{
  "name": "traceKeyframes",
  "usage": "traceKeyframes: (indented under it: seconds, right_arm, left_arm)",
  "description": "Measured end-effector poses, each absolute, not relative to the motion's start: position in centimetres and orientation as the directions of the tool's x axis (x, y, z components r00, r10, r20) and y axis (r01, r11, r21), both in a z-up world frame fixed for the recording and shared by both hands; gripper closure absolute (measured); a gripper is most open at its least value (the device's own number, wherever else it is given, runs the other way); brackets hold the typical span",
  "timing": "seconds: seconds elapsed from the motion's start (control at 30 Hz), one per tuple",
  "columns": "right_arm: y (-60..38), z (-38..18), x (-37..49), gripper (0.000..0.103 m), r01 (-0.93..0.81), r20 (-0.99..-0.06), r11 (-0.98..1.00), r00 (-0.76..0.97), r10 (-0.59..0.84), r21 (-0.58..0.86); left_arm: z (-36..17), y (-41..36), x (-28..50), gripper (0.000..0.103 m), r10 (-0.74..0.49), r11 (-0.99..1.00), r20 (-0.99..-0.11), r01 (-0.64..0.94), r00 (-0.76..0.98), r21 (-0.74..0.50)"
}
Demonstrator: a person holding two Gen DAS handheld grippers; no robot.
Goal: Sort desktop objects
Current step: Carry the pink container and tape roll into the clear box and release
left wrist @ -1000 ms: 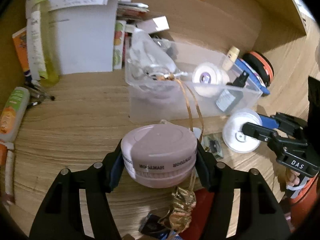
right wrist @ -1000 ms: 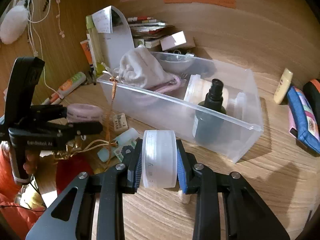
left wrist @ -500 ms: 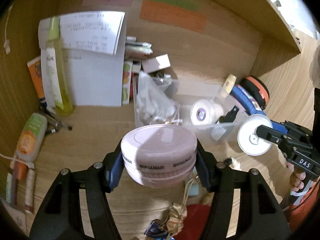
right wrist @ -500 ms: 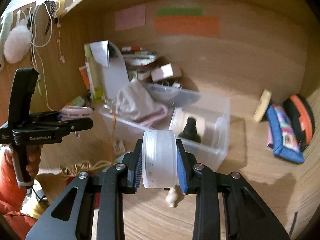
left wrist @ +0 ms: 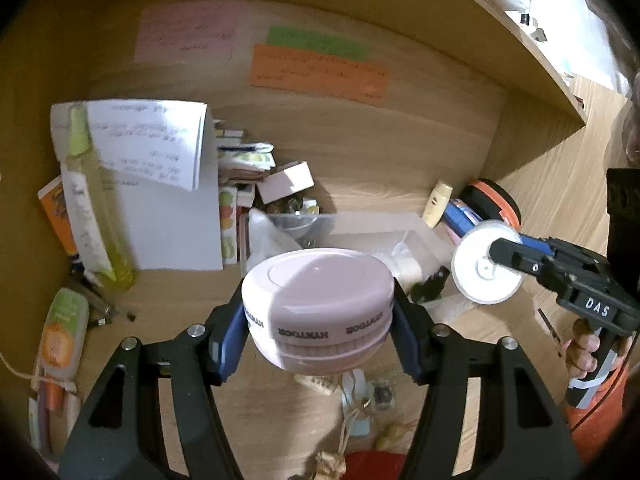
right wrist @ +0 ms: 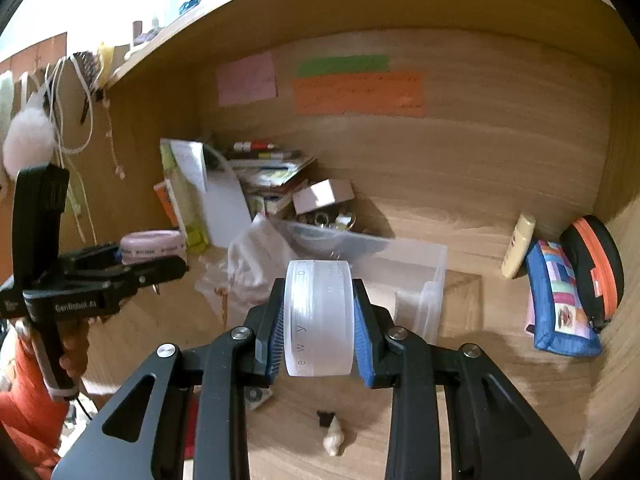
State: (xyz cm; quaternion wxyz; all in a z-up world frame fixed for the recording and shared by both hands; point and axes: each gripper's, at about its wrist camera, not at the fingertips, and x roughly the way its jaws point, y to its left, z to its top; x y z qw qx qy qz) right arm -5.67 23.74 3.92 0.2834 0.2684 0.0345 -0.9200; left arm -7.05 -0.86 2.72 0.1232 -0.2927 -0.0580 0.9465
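My left gripper is shut on a round pink jar and holds it in the air above the desk, in front of the clear plastic bin. The pink jar also shows in the right wrist view. My right gripper is shut on a round translucent white jar, held on its edge above the desk; it shows in the left wrist view to the right of the bin. The bin holds a white pouch and other items.
A yellow bottle, paper sheets and books stand at the back left. A tube lies at the left. A blue pouch and an orange-black case lie at the right. Small items and a cord lie in front.
Both grippers have risen and pulled back from the desk with their jars. The bin and clutter now look smaller and lower, and the back wall with its notes has come into view.
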Motion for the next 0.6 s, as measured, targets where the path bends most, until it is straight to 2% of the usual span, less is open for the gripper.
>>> traceKeyframes:
  seconds: [0.3, 0.6]
  right_arm:
    - [24.0, 6.0, -8.6, 0.076, 0.505, -0.474, -0.857, -0.733, -0.489, 0.104]
    - [23.8, 5.3, -12.1, 0.076, 0.477, -0.492, -0.867, -0.725, -0.482, 0.147]
  left_arm:
    - [4.3, -0.4, -9.7, 0.04, 0.287, -0.957, -0.527, -0.222, -0.8, -0.184]
    - [3.3, 1.3, -12.5, 0.04, 0.312, -0.95, -0.557, -0.253, -0.77, -0.183]
